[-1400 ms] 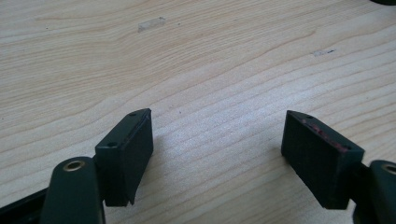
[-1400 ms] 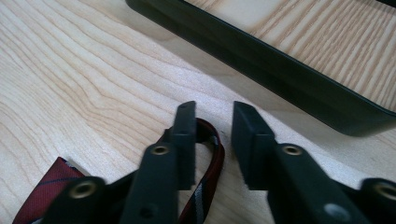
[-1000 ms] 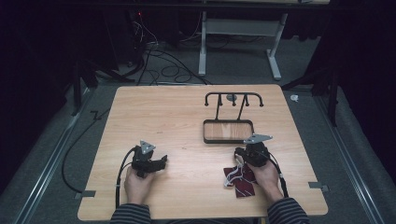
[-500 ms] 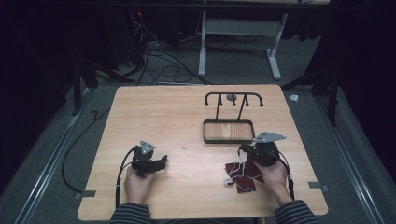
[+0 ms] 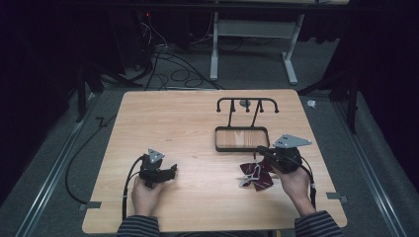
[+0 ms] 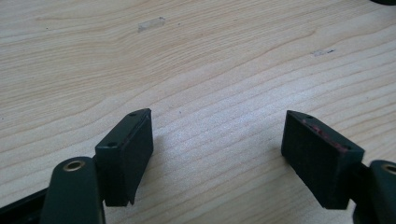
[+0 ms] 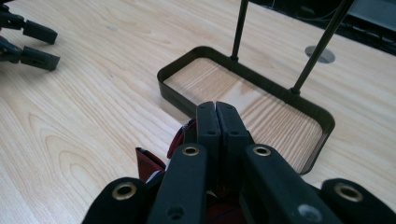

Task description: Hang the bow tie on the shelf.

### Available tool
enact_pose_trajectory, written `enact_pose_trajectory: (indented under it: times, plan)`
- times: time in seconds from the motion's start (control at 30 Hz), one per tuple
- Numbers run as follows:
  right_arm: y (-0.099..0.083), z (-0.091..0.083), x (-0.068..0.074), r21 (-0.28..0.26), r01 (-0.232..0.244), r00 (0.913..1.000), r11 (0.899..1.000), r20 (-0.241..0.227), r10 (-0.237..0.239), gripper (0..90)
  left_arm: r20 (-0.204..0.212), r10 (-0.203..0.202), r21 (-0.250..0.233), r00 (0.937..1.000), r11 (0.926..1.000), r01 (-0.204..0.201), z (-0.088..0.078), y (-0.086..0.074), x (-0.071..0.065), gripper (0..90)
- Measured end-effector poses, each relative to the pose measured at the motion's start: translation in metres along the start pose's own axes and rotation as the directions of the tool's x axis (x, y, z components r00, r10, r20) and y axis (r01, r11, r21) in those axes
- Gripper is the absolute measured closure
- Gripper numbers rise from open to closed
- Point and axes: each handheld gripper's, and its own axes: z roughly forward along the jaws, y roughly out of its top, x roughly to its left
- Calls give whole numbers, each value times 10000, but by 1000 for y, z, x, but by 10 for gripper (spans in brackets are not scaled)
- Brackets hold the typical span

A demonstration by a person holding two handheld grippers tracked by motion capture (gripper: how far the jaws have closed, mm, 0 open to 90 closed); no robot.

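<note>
A dark red cloth piece [image 5: 255, 176] with a pale strap hangs from my right gripper [image 5: 261, 150], low over the table's front right. In the right gripper view that gripper [image 7: 215, 111] has its jaws pressed together, and the red cloth [image 7: 148, 163] shows under them, so it is shut on the cloth. Its tips point at the black-rimmed tray [image 7: 243, 77] just ahead. At the front left, my left gripper [image 5: 173, 171] rests on the table. In its own view the left gripper [image 6: 217, 149] stands open over bare wood with nothing between the pads [image 6: 137, 144].
The tray [image 5: 216, 139] has a wooden floor and carries a black rack with hooks [image 5: 247, 101] on two thin posts. The wooden table [image 5: 183, 118] stands on grey carpet with cables behind it. The left gripper [image 7: 28, 42] lies far off in the right gripper view.
My right gripper has risen and drifted a little right toward the tray, lifting the red cloth with it. The left gripper has kept still.
</note>
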Motion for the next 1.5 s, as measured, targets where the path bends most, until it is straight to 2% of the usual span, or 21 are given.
enact_pose_trajectory:
  times: [0.7, 1.13, 1.5]
  plan:
    - [23, -16, -2, -470, 418, 9986, 9980, 334, -403, 900, 1, -2, 0, 10000, 10000, 2, 0, 0, 0, 257]
    - [35, -21, -2, -728, 553, 9981, 9958, 326, -530, 900, -1, -3, 1, 10000, 10000, 3, 0, 0, 0, 257]
    - [44, -20, -1, -786, 496, 9988, 9957, 57, -493, 900, -1, -6, 0, 10000, 10000, 6, 0, 0, 0, 257]
